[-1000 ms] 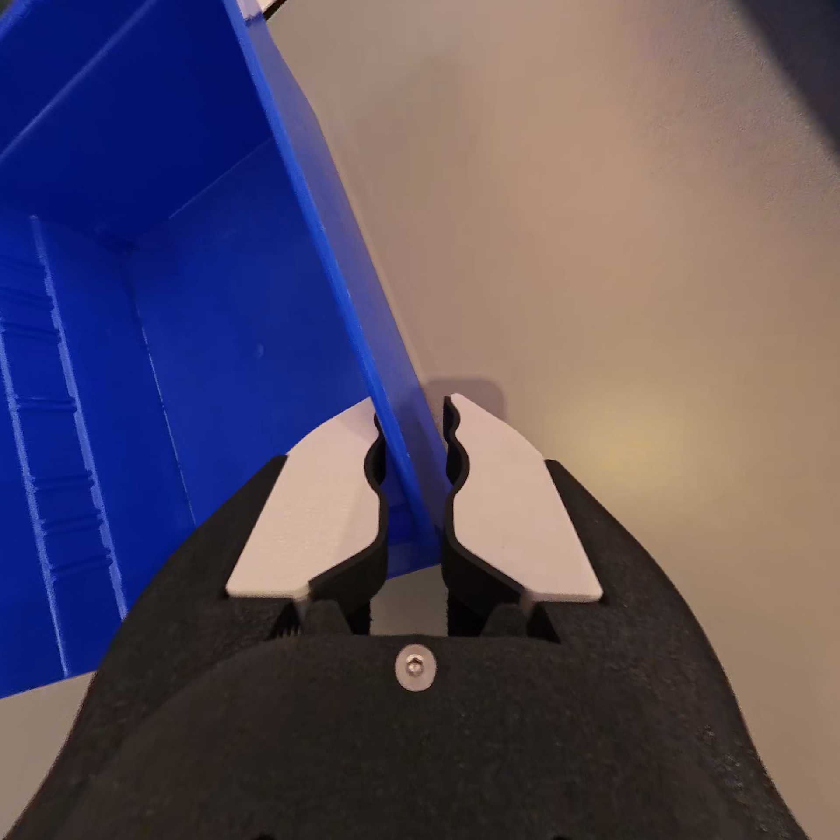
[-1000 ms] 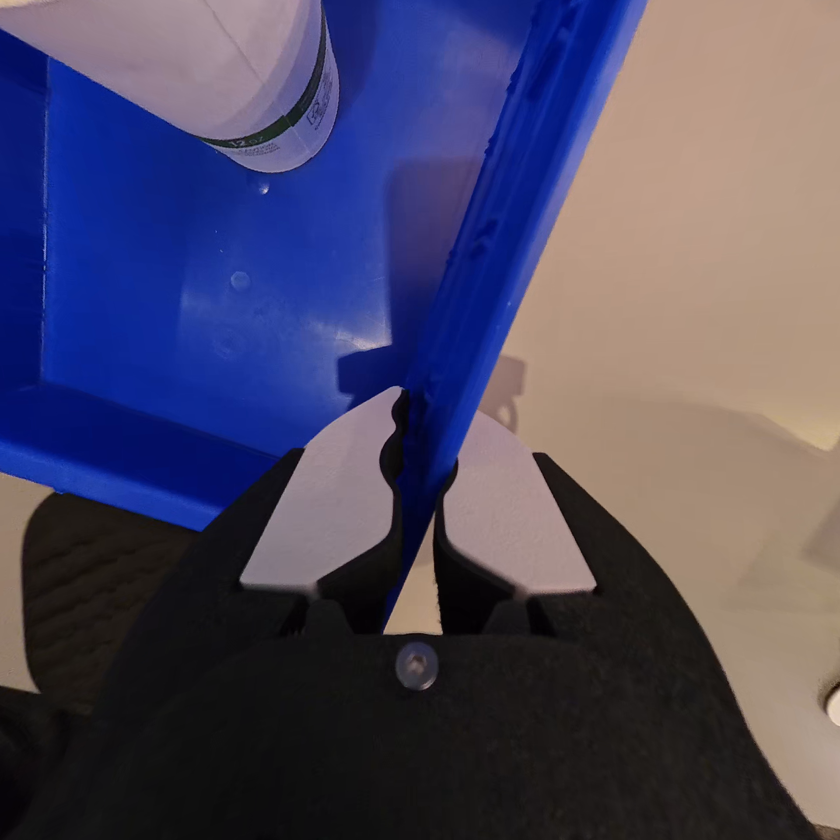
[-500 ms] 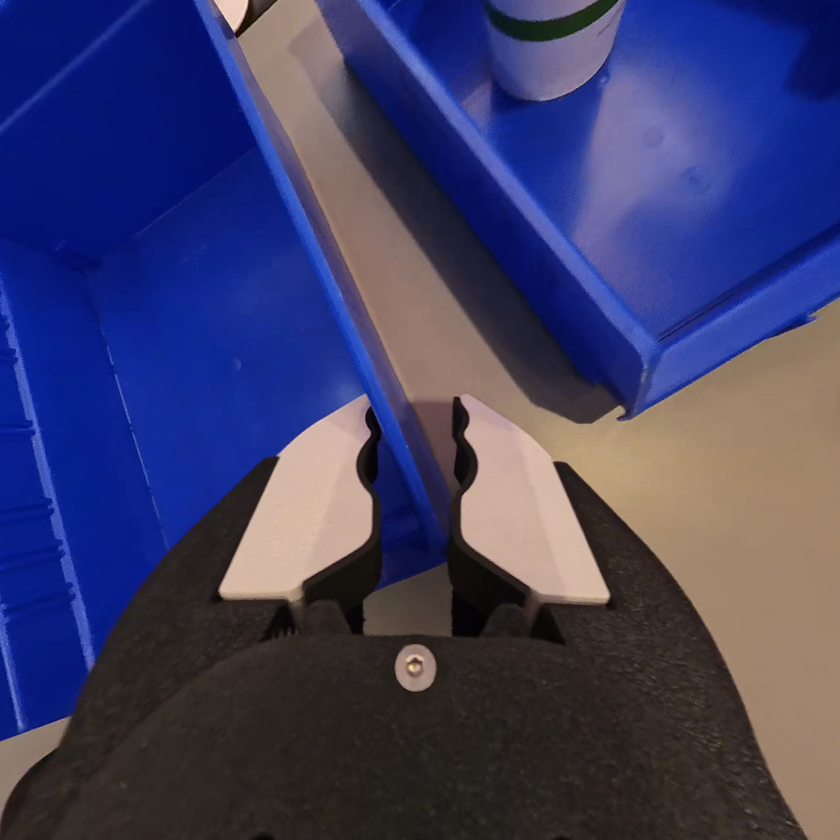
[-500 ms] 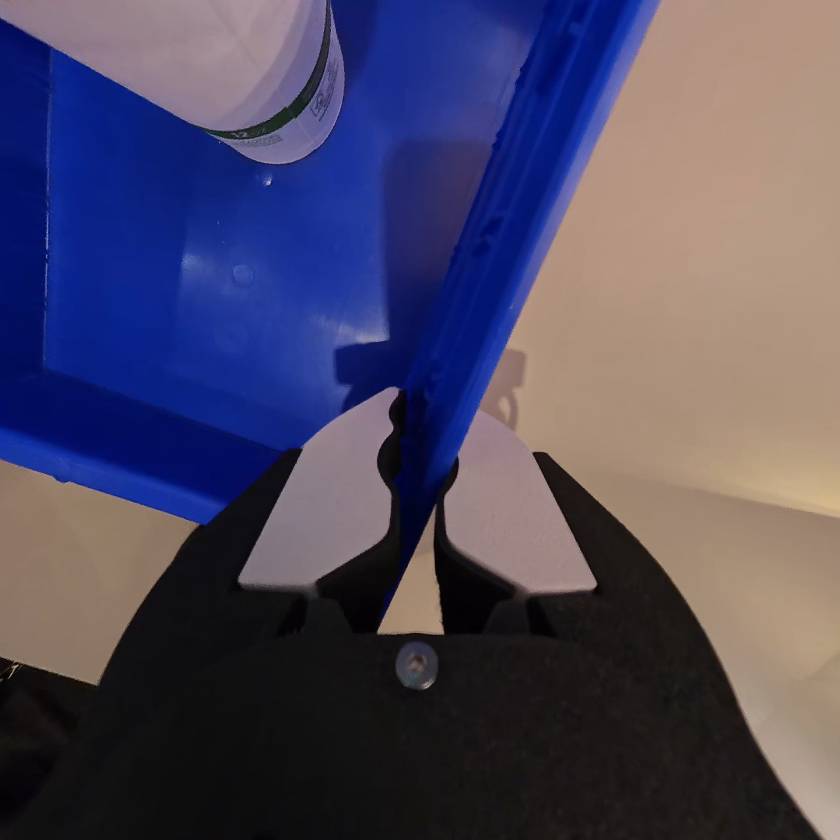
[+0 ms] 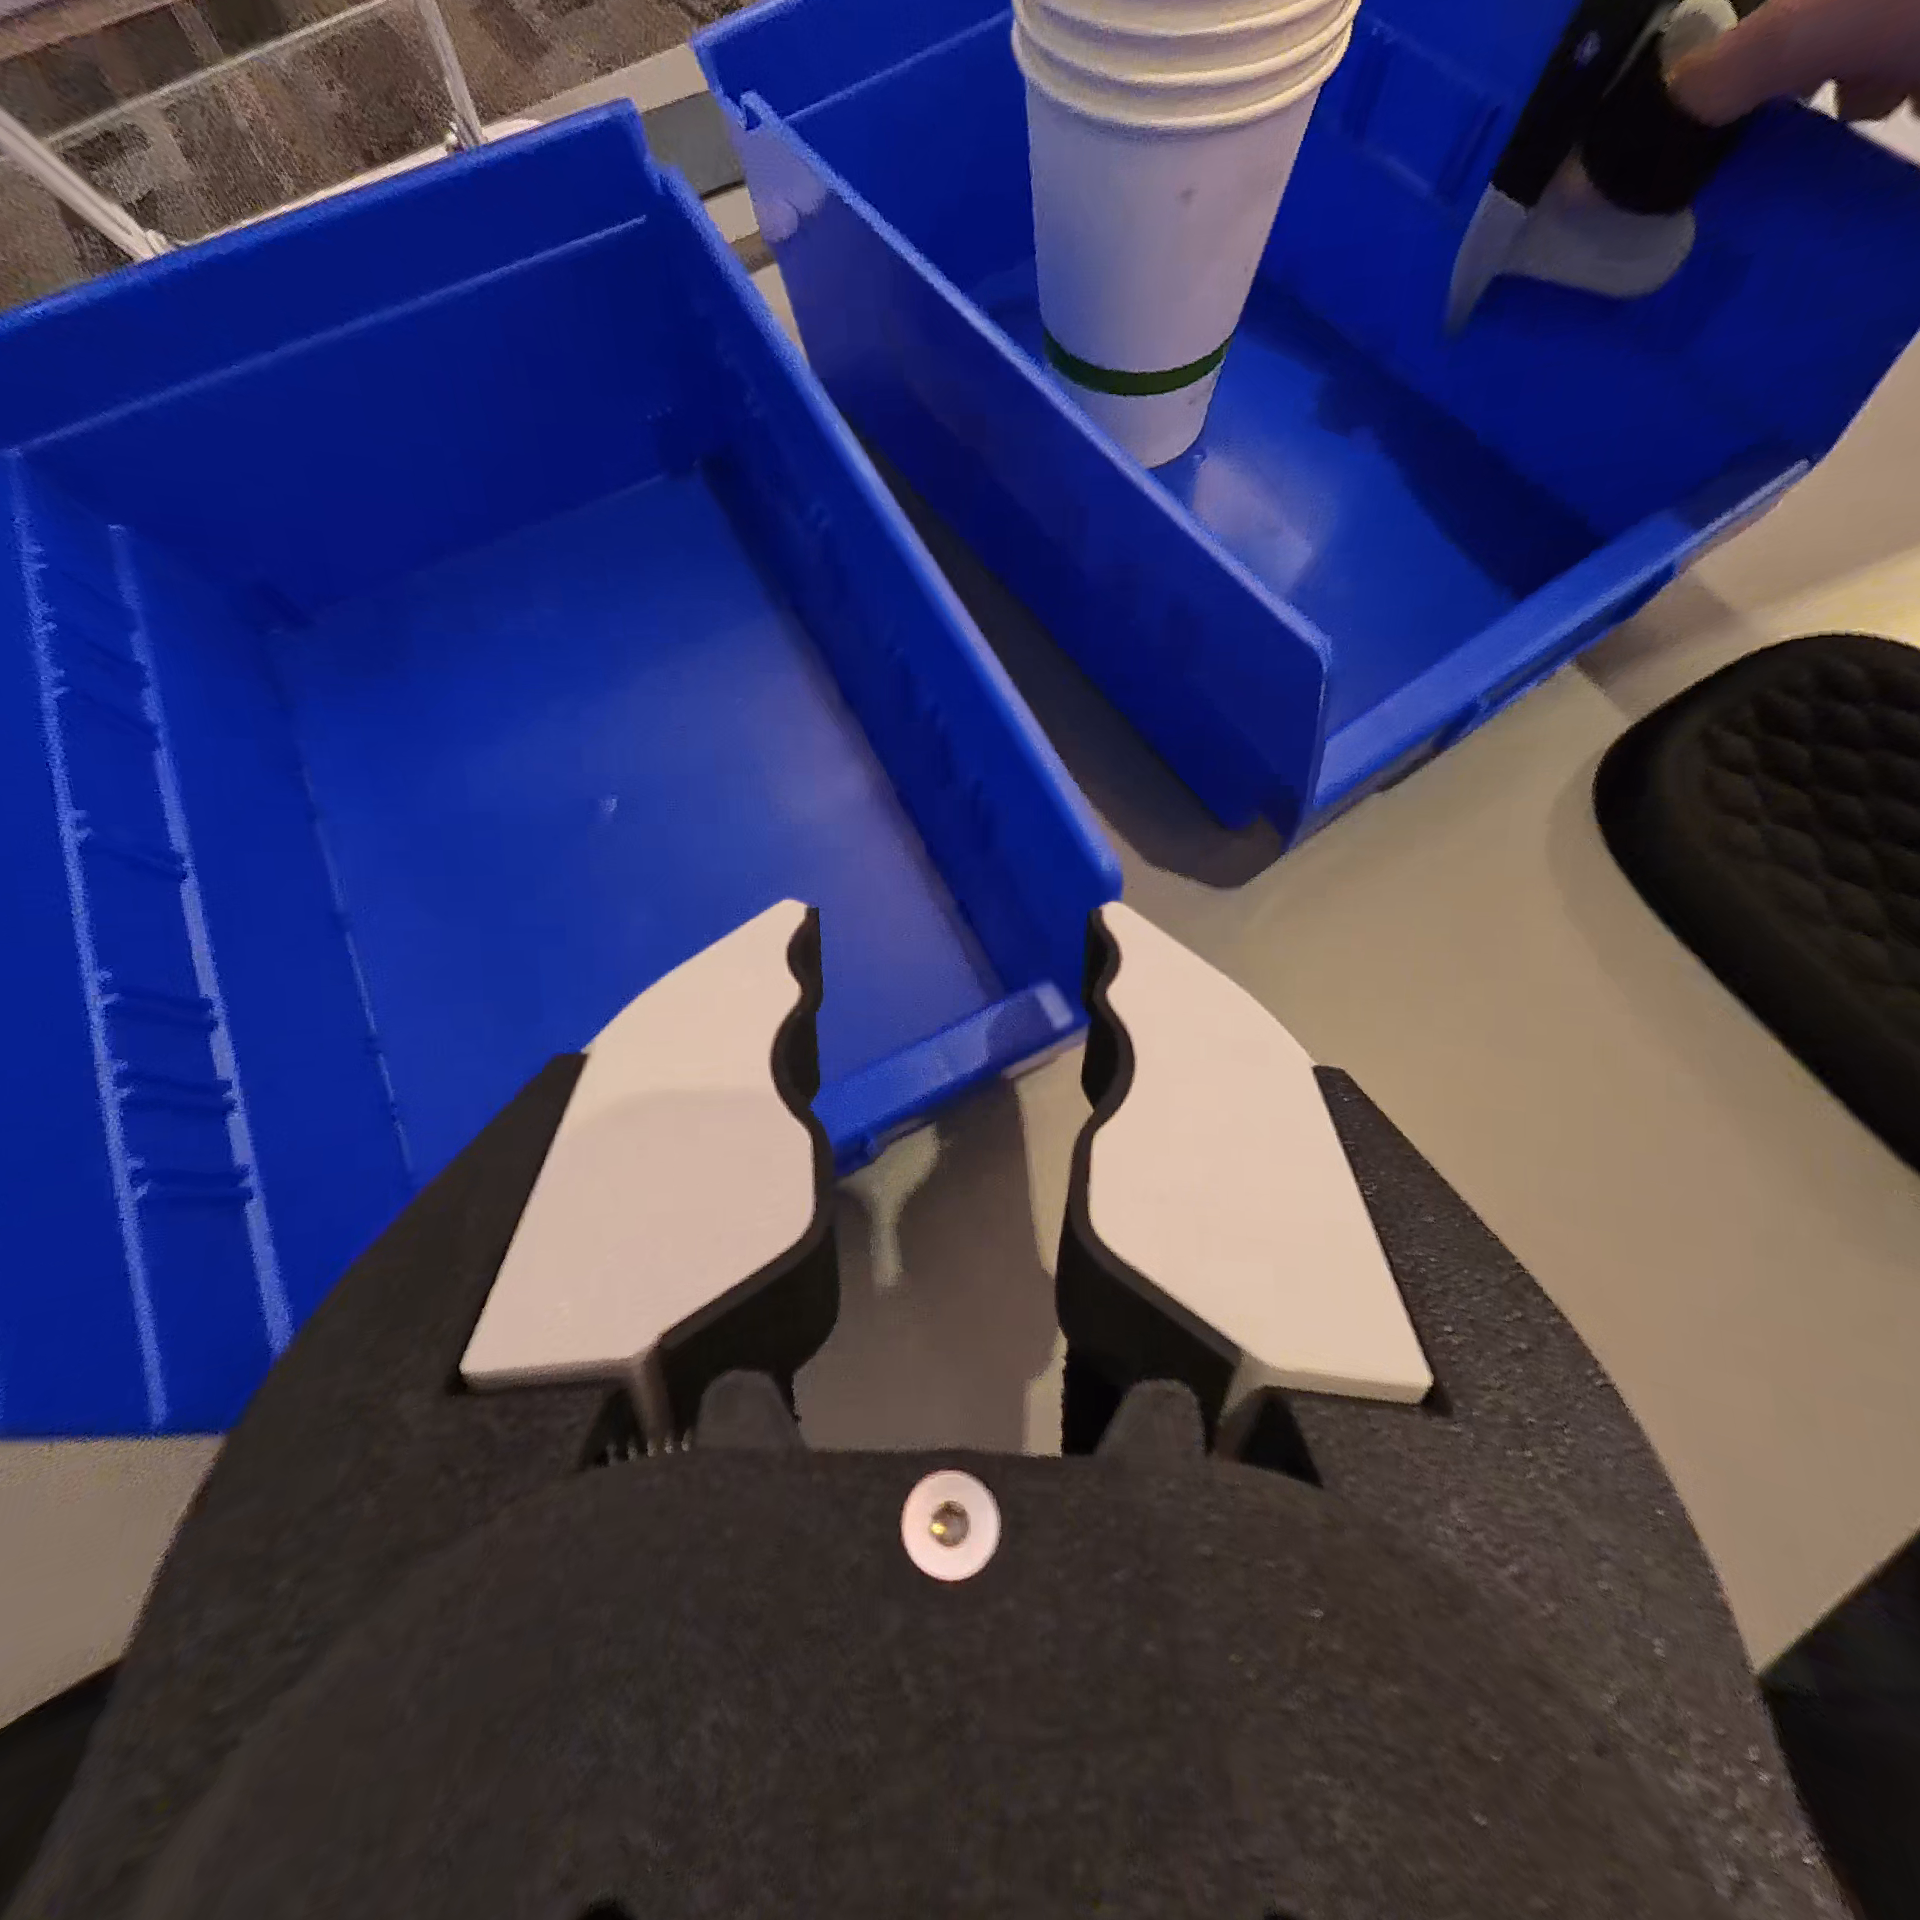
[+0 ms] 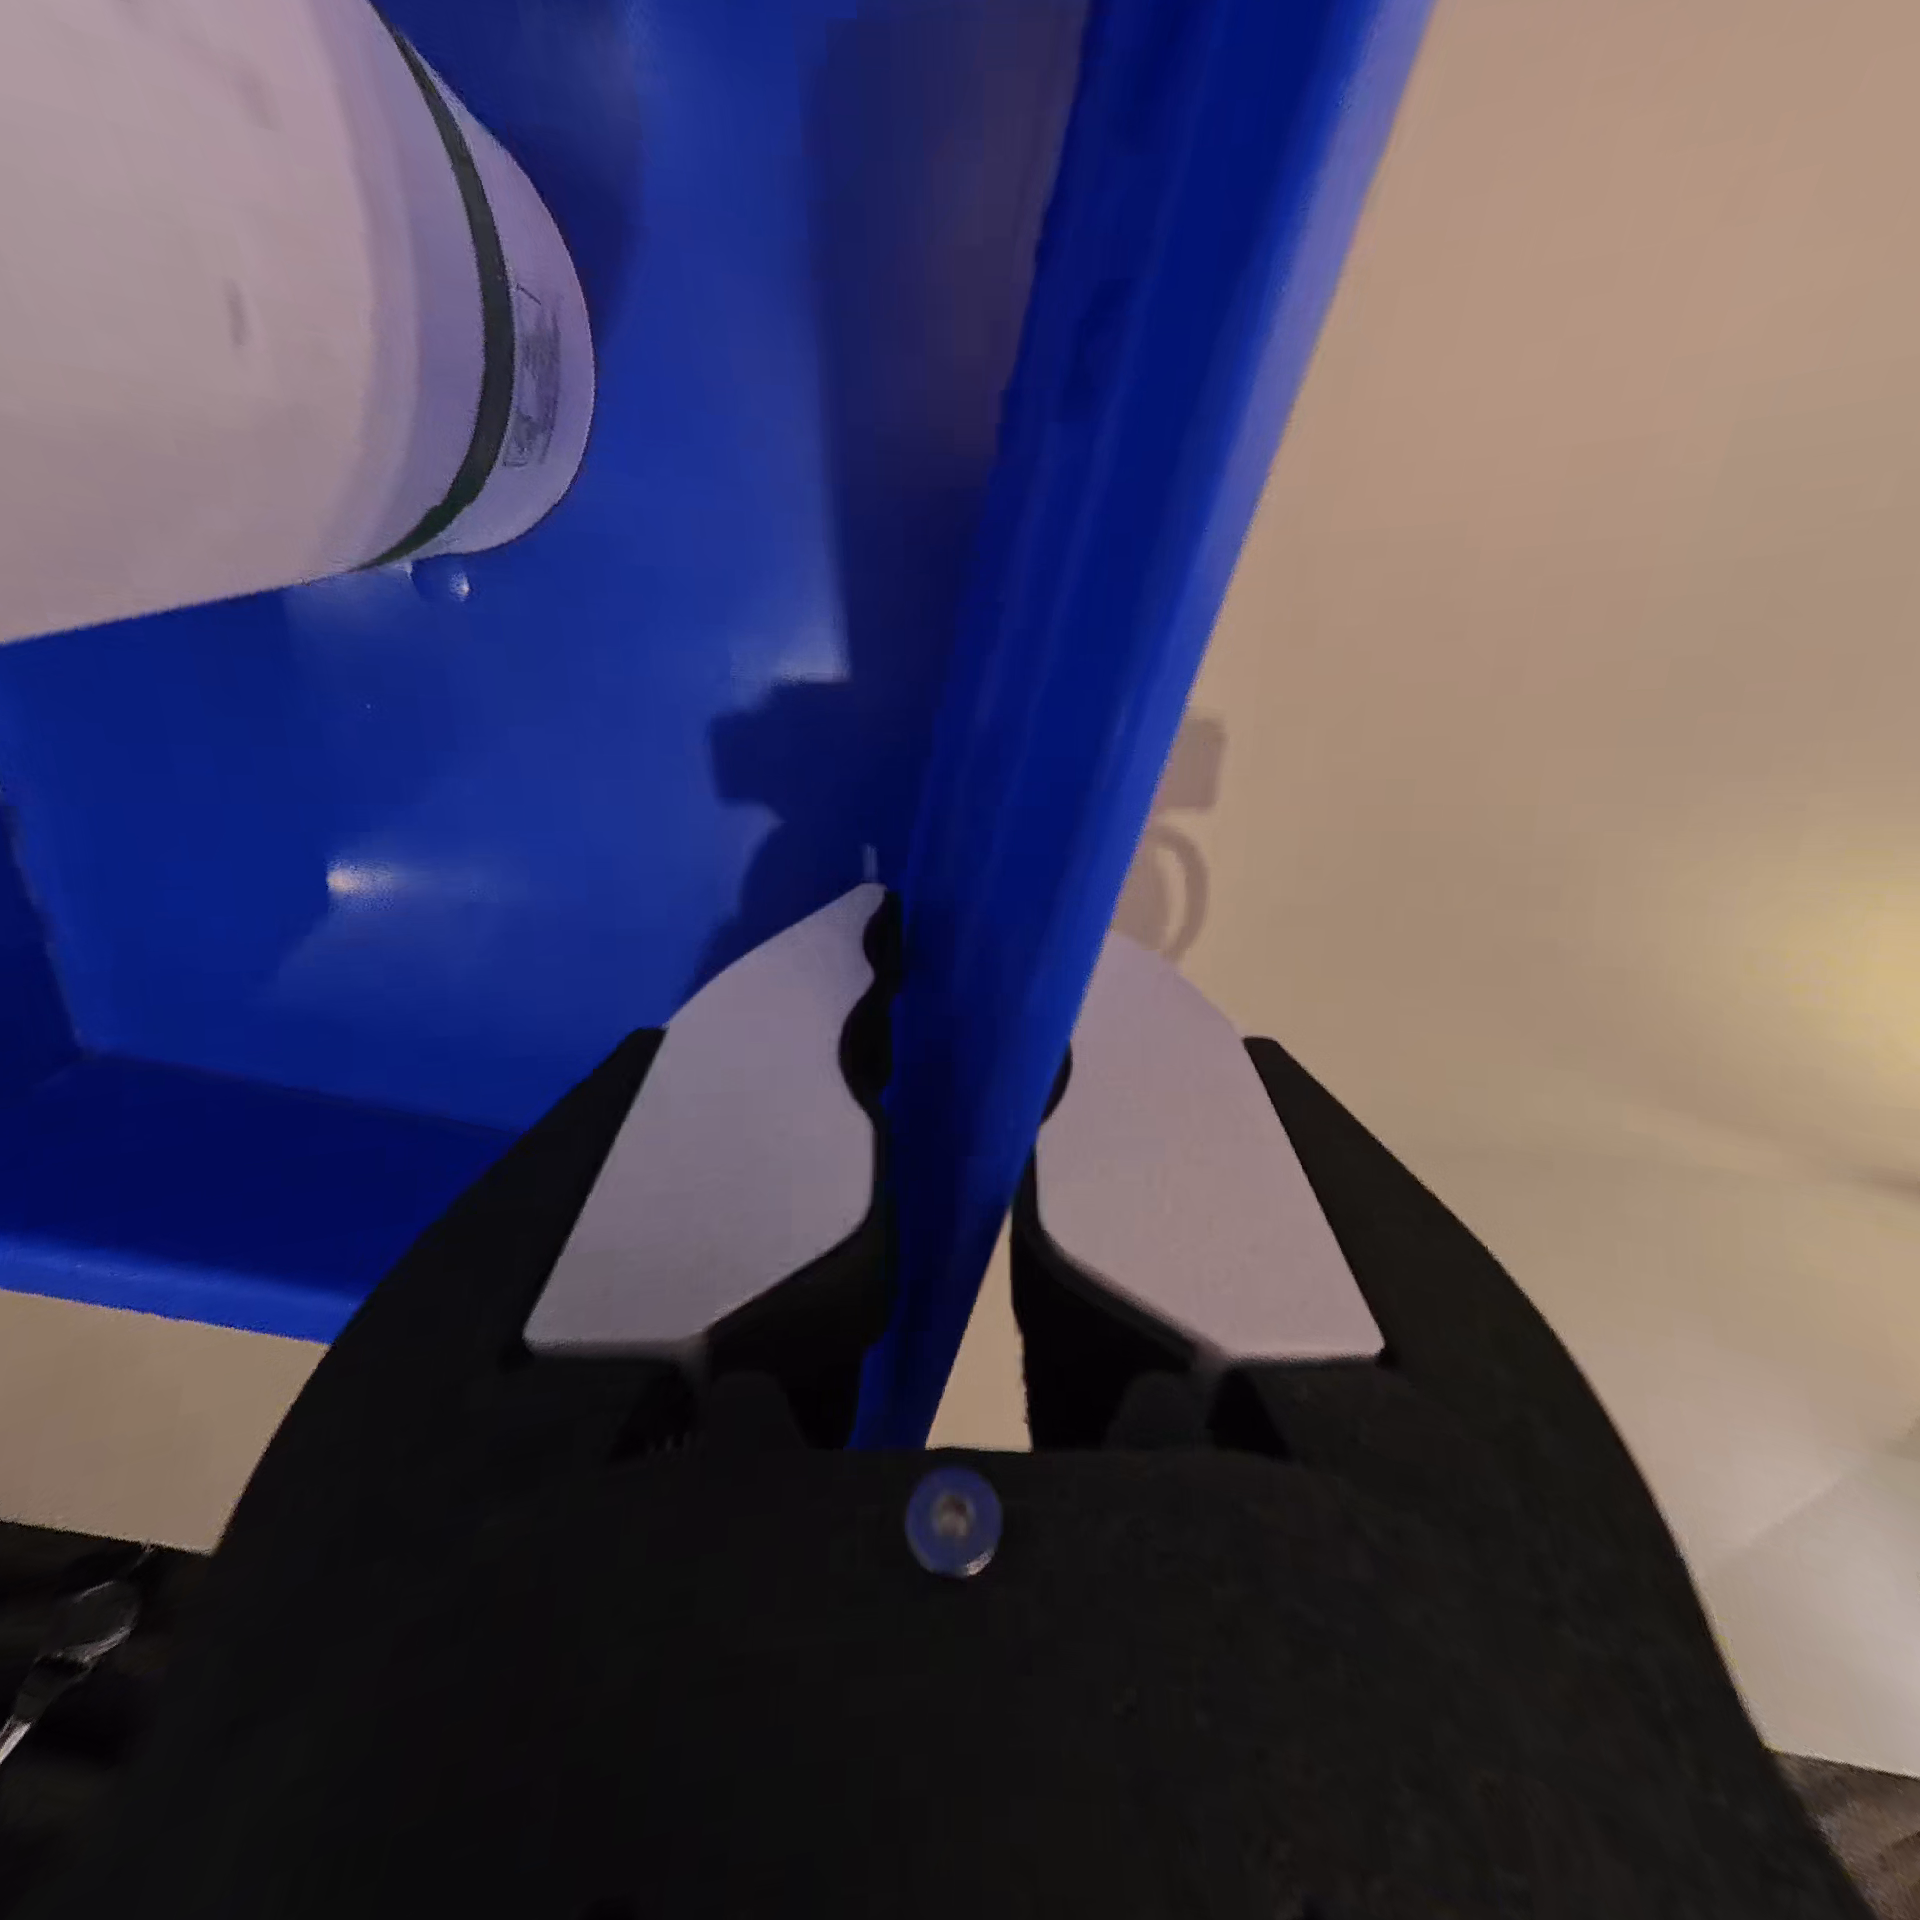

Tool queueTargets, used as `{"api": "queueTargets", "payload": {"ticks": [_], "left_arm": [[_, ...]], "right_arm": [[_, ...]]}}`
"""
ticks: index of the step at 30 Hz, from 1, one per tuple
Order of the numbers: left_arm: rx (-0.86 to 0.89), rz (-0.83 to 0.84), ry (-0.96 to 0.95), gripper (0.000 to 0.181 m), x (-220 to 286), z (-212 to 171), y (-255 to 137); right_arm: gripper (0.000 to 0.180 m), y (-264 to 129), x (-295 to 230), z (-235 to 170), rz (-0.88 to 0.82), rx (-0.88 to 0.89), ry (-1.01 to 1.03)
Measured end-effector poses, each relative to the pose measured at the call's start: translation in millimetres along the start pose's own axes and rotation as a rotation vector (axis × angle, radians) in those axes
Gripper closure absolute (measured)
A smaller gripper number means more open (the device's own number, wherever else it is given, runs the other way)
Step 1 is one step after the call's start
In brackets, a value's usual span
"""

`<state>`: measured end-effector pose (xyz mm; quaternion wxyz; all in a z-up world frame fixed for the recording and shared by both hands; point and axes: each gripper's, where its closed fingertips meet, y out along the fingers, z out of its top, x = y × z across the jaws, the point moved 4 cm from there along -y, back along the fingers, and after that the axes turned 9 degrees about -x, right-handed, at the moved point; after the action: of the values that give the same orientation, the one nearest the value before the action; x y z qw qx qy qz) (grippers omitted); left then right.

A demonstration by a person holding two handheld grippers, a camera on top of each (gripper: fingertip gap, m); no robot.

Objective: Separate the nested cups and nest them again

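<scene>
Your left tongs (image 5: pixel 951 1003) are spread and hold nothing; the near right corner of the empty blue bin (image 5: pixel 582 748) shows in the gap between the fingers, which do not touch it. Your right tongs (image 6: pixel 961 1049) are pinching the side wall of the second blue bin (image 6: pixel 1091 520), one finger inside and one outside. In the left wrist view, your right tongs (image 5: pixel 1538 249) appear farther off at that bin's right wall, with part of a hand (image 5: pixel 1766 73) above them.

The nested cups (image 5: pixel 1158 229), white paper with a green band near the base, stand upright as one stack on the floor of the second bin (image 5: pixel 1351 540). Both bins rest on the pale table (image 5: pixel 1507 935), side by side with a narrow gap between them. A black mesh chair part (image 5: pixel 1787 831) sits at the table's right edge.
</scene>
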<state>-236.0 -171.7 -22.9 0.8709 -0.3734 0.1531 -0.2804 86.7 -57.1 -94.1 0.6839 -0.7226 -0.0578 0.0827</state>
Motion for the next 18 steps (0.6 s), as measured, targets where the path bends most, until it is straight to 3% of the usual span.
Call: {"api": "queueTargets", "payload": {"ticks": [7, 18], "left_arm": [[0.088, -0.031, 0.017, 0.137, -11.8, -16.5, -47.5], [0.147, -0.008, 0.008, 0.140, -44.1, -42.0, -87.6]], "right_arm": [[0.173, 3.4, -2.3, 9.2, 0.163, -0.075, 0.008], [0.176, 0.1, 1.7, 2.4, 0.128, -0.048, 0.030]]}}
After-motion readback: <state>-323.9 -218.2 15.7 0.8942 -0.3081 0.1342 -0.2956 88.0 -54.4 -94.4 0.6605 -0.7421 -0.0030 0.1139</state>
